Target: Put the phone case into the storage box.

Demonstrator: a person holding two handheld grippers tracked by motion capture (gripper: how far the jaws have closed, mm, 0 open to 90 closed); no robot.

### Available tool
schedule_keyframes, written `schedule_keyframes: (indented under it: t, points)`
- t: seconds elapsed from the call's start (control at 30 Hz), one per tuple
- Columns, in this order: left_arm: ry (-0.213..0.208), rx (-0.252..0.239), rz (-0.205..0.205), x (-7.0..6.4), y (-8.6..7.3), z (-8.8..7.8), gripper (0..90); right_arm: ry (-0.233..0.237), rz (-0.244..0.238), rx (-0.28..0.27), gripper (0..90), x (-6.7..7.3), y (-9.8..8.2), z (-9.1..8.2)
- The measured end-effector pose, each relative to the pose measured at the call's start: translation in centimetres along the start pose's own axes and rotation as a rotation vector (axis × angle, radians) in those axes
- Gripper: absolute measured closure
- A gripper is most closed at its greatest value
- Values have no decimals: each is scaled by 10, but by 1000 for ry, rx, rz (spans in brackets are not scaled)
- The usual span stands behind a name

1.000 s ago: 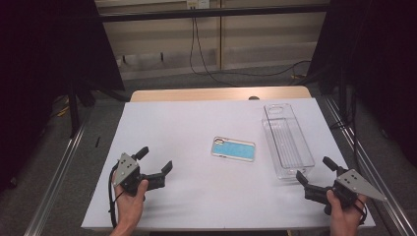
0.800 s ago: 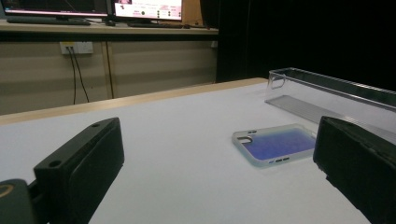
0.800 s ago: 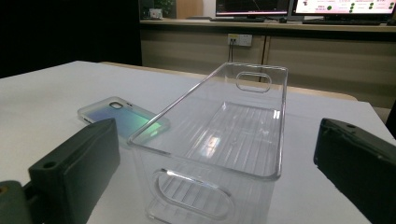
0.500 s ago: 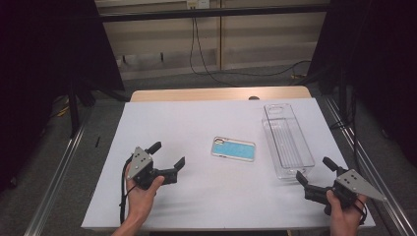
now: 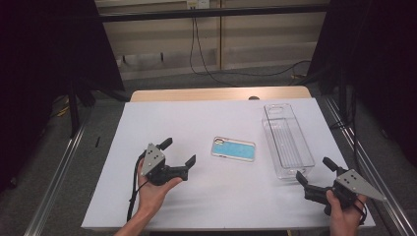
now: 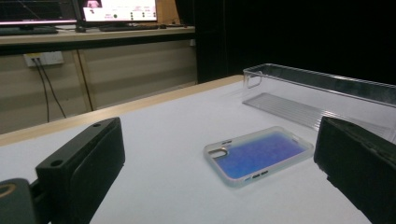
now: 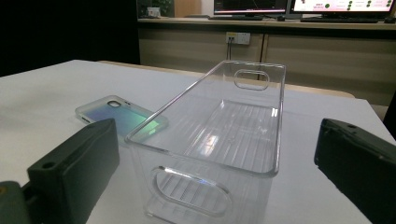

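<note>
Across the frame's middle lies the white table, with the clear plastic bin right of centre and the phone case central, untouched. Lower left, the left gripper, jaws spread, has moved closer to the case; the right gripper, lower right, stays spread by the bin.

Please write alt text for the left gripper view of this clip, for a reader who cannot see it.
The left tool, jaws wide apart, points at a clear phone case with a blue iridescent back, lying flat and untouched on the white table. Beyond the case stands an empty clear plastic bin; monitors sit on a far counter.
</note>
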State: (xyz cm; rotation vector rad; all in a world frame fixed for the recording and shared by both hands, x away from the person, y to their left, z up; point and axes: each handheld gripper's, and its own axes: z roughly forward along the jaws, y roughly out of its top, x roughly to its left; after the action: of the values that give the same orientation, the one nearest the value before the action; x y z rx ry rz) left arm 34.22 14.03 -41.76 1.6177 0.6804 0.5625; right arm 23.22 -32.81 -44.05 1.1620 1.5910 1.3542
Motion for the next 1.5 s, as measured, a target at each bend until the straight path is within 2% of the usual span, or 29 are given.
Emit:
schedule_keyframes:
  t: [0.17, 0.3, 0.43, 0.53, 0.73, 0.9, 1.07, 1.23, 1.5]
  points:
    - [-17, -6, -17, -1, 3, 9, 25, 2, 0, 1, 0, 0, 0, 0]
    - [-8, -30, -1, 1, 9, 16, 24, 3, -4, 3, 0, 0, 0, 0]
    - [-22, -35, -15, 0, 12, 24, 26, -1, -5, 4, 0, 0, 0, 0]
    - [-22, -33, 6, -2, 13, 30, 31, -1, -3, 4, 0, -1, 0, 0]
    - [-33, -19, -8, -4, 11, 45, 33, 2, -2, 5, 0, 0, 0, 0]
    - [-46, -32, -4, -7, 17, 57, 38, 2, -1, 3, 0, -1, -1, 0]
    - [-64, -23, 21, -13, 20, 67, 38, 4, -4, 3, 0, -1, 0, 0]
    - [-79, -11, 22, -16, 19, 80, 37, 5, -1, 2, 0, 0, 0, 0]
    - [-67, -8, 3, -13, 19, 94, 45, 7, -5, 3, 0, -1, 0, 0]
